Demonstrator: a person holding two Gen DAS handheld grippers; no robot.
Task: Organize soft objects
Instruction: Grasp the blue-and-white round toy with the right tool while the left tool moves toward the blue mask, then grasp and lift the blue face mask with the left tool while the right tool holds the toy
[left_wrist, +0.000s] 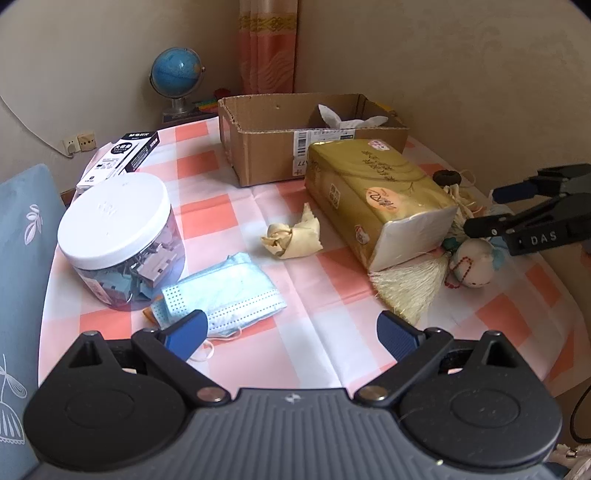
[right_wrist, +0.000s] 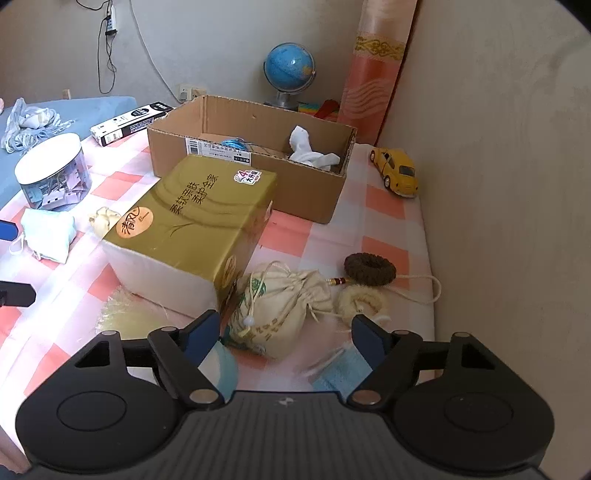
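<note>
Covering the table (left_wrist: 332, 354) is a smooth pink-and-white checked cloth with fold creases. Corrugated cardboard box (right_wrist: 258, 173), open top, torn flap edges, holds a crumpled white cloth (right_wrist: 308, 149) and something shiny blue, too small to tell. Glossy gold tissue pack (right_wrist: 192, 229), a soft-cornered brick, lies in front of the box, its white end toward the camera. Just beside its near corner sits a cream drawstring pouch (right_wrist: 280, 310), coarse woven fabric, printed green, lumpy and round. Near it lie a brown fuzzy ring (right_wrist: 369, 269) and a cream fluffy ring (right_wrist: 360, 302). Pale fringe tassel (left_wrist: 410, 284) pokes out from under the pack, partly hidden. Pleated blue face masks (left_wrist: 229, 291) lie stacked by a clear plastic jar (left_wrist: 118, 240) with a white lid, contents blurred. Crumpled yellowish cloth (left_wrist: 291, 236) sits mid-table. Yellow toy car (right_wrist: 395, 168) is by the wall.

Right gripper (right_wrist: 284, 339) tilts steeply down over the pouch, jaws part open, the pouch's near end between them, pads not pressing; blue fabric under both fingers is cut off by the gripper body. Left gripper (left_wrist: 291, 334) tilts down by the masks, jaws wide, holding nothing.
</note>
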